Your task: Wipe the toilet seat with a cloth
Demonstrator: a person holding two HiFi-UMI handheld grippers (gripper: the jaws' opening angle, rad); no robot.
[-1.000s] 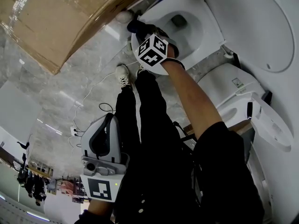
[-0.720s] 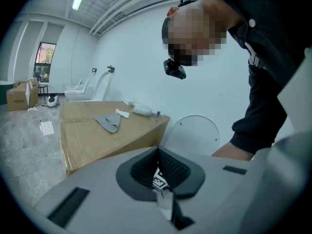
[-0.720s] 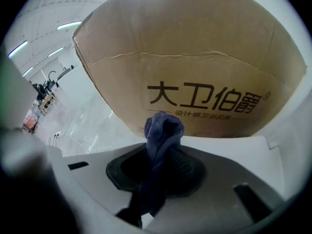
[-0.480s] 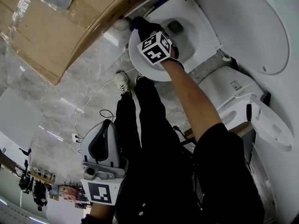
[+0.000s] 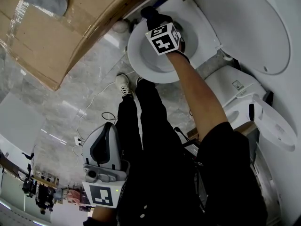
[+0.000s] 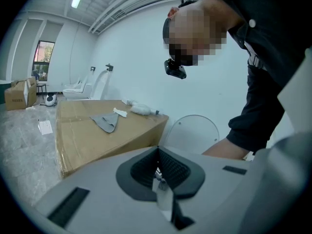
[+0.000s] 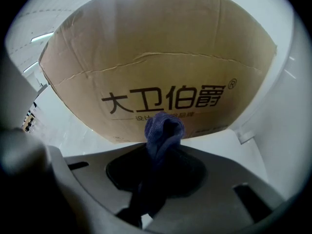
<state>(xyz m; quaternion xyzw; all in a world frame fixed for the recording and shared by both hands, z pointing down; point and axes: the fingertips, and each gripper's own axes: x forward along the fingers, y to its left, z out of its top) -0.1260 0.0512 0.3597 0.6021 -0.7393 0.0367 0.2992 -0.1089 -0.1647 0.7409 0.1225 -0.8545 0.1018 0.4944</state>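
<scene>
The white toilet seat (image 5: 138, 62) lies under the edge of a big cardboard box (image 5: 70, 27). My right gripper (image 5: 157, 25), with its marker cube on top, reaches over the seat's far rim and is shut on a dark blue cloth (image 5: 149, 12). In the right gripper view the cloth (image 7: 164, 129) bunches up out of the right gripper (image 7: 163, 147), close to the white seat surface (image 7: 219, 139) and the printed box (image 7: 161, 67). My left gripper (image 5: 104, 166) hangs low beside the person's legs, away from the toilet, and in its own view the left gripper (image 6: 158, 172) is shut and holds nothing.
The raised lid (image 5: 254, 27) stands at the right of the bowl. A second toilet (image 5: 235, 93) sits close beside it. A grey rag (image 6: 106, 122) and white bits lie on the box top (image 6: 83, 130). Cables (image 5: 94, 98) trail over the marble floor.
My right gripper has slid with the cloth along the seat rim from the left side toward the far end by the box. The left gripper has stayed put.
</scene>
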